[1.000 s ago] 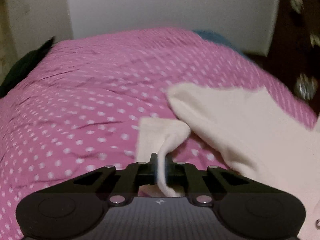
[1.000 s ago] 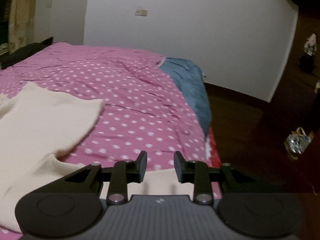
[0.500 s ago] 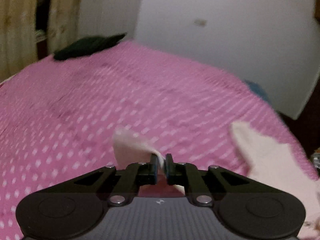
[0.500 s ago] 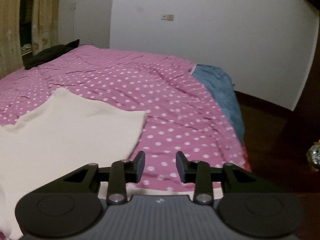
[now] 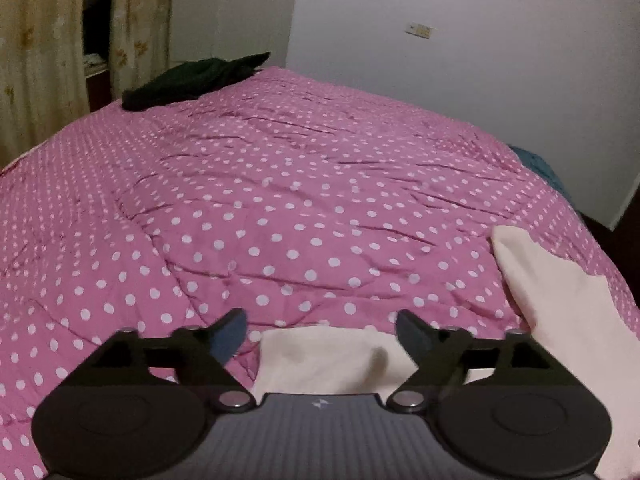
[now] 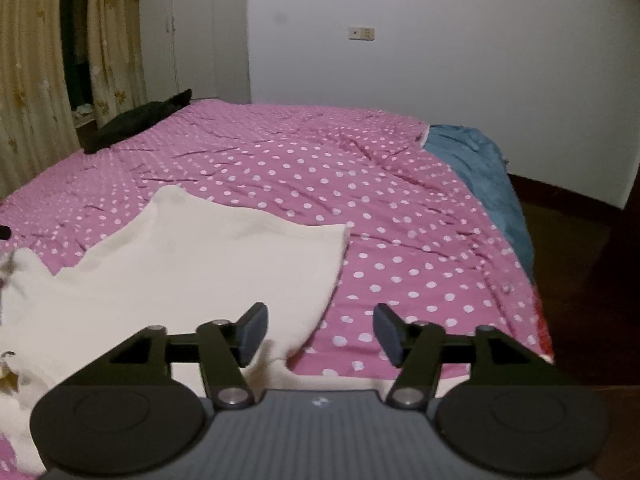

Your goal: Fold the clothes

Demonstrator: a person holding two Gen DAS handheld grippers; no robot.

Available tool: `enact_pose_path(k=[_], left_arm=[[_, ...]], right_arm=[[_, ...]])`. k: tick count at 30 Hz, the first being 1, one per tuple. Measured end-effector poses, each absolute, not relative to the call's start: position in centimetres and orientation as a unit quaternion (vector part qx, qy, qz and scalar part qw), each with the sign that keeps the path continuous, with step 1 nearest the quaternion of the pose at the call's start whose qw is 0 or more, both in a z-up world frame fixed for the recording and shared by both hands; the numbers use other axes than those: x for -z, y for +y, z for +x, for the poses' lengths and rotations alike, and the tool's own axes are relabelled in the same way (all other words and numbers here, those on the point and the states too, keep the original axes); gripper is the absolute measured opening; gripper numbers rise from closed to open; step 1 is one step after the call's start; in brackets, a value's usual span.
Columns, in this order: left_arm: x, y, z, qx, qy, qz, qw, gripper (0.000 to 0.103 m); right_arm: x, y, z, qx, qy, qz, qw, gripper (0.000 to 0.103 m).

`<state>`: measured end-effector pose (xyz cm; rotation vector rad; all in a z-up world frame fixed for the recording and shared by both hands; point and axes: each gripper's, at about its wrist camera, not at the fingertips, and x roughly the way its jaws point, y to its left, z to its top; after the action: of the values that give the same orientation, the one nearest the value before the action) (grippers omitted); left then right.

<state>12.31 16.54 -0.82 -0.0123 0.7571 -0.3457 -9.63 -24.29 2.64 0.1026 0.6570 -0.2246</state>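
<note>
A cream garment [image 6: 192,272] lies spread flat on the pink polka-dot bed [image 5: 280,200] by a white wall [image 6: 440,60], both the left gripper [image 5: 320,330] and right gripper [image 6: 320,330] with jaws opening, gripping nothing.

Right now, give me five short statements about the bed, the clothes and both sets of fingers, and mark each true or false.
1. The cream garment lies on a pink dotted bedspread. True.
2. The left gripper pinches the cream cloth tightly. False: its fingers are spreading apart; the cloth lies loose between them.
3. A dark garment lies at the far corner of the bed. True.
4. The right gripper holds a blue blanket. False: it holds nothing; the blue fabric lies along the bed's far right edge.
5. The wall behind is green. False: it is white.
</note>
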Motion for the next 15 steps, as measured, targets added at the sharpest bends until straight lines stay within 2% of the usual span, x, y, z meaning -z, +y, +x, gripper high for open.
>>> enact_pose_path(k=[1,5,7,11,13,15], left_arm=[[0.7,16.3,12.3,0.168,0.367,0.000,0.915,0.089],[1.0,16.3,13.3,0.154,0.375,-0.003,0.914,0.089],[1.6,16.3,14.0,0.153,0.392,-0.008,0.907,0.089],[3.0,15.5,14.8,0.142,0.409,0.017,0.901,0.087],[3.6,15.5,15.3,0.142,0.415,0.007,0.899,0.083],[4.0,15.4,15.4,0.146,0.413,0.009,0.899,0.072]], right_arm=[[-2.6,-24.2,-9.7,0.107,0.321,0.056,0.939,0.071],[-2.6,-23.7,-9.7,0.099,0.314,0.068,0.942,0.076],[-2.6,-23.6,-9.6,0.103,0.307,0.068,0.944,0.089],[-2.8,-23.8,-9.2,0.108,0.292,0.076,0.947,0.100],[-2.9,-24.1,-8.9,0.109,0.290,0.089,0.947,0.100],[-2.8,-24.3,-8.6,0.111,0.289,0.103,0.945,0.100]])
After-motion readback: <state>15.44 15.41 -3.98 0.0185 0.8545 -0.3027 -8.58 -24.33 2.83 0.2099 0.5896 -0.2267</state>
